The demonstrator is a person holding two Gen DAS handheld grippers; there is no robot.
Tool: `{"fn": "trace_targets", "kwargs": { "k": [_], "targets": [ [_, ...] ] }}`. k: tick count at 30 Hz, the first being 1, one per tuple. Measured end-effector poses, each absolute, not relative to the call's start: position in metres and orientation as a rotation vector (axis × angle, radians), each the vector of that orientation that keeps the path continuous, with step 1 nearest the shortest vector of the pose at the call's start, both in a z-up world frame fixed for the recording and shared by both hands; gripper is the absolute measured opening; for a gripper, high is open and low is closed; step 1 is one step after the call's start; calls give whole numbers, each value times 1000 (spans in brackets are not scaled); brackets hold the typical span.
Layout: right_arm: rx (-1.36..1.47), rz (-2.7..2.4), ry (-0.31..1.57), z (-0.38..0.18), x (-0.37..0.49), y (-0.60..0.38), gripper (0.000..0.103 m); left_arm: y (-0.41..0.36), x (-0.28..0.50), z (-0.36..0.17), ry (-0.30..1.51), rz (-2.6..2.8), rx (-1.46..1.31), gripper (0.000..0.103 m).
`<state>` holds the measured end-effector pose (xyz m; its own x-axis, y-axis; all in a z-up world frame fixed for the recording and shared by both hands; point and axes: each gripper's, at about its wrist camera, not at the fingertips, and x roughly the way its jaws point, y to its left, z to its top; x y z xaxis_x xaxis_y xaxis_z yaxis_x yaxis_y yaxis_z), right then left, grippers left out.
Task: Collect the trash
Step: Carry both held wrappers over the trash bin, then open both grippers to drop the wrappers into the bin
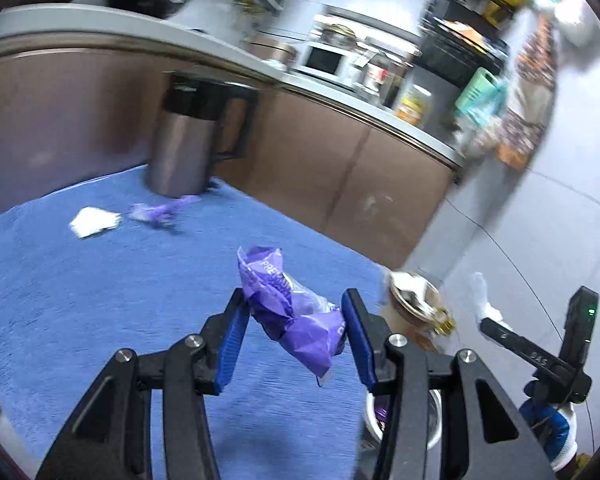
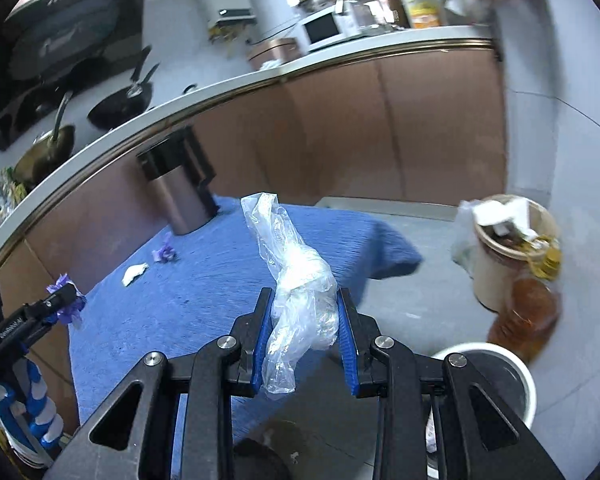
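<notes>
My left gripper (image 1: 294,300) is shut on a crumpled purple wrapper (image 1: 288,312) above the blue-covered table (image 1: 100,300). My right gripper (image 2: 304,300) is shut on a crumpled clear plastic bag (image 2: 300,288) near the table's right edge. A white paper scrap (image 1: 94,222) and a small purple wrapper (image 1: 160,212) lie on the cloth by the steel jug; they also show in the right wrist view, the scrap (image 2: 135,273) and the wrapper (image 2: 164,254). A white bin with a dark inside (image 2: 500,376) stands on the floor below right of my right gripper.
A steel jug with a black lid (image 1: 196,136) stands at the table's far end. On the floor are a full cream trash pail (image 2: 504,248) and a bottle of amber oil (image 2: 528,312). Brown cabinets and a cluttered counter (image 1: 340,92) run behind the table.
</notes>
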<state>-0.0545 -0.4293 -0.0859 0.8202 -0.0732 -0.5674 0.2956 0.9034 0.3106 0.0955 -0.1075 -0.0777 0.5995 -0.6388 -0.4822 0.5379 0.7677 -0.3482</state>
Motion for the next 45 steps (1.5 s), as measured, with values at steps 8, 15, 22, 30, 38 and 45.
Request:
{"fn": "trace_targets", "kwargs": {
  "k": [8,15,22,30,38,45],
  "targets": [
    [490,-424,640,-138,-104,-491,30,-229,58,-78,701,-923,26,45],
    [605,-540,721,-198,-130,-538,30,-338,29,-107,801,-1065,185,45],
    [658,-588,770,-238,-135,-561,37,-402,18,-133,872,-1126,246,48],
    [656,-645,807,-257,-141,-572,61,-418,26,-146,943,-1147,202,53],
    [631,-648,803,-248,-136,-564,65,-398,34,-139,932,-1132,166,55],
    [593,-623,765,-221,-132,-550,67,-359,27,-112,749,-1044,196,55]
  ]
}}
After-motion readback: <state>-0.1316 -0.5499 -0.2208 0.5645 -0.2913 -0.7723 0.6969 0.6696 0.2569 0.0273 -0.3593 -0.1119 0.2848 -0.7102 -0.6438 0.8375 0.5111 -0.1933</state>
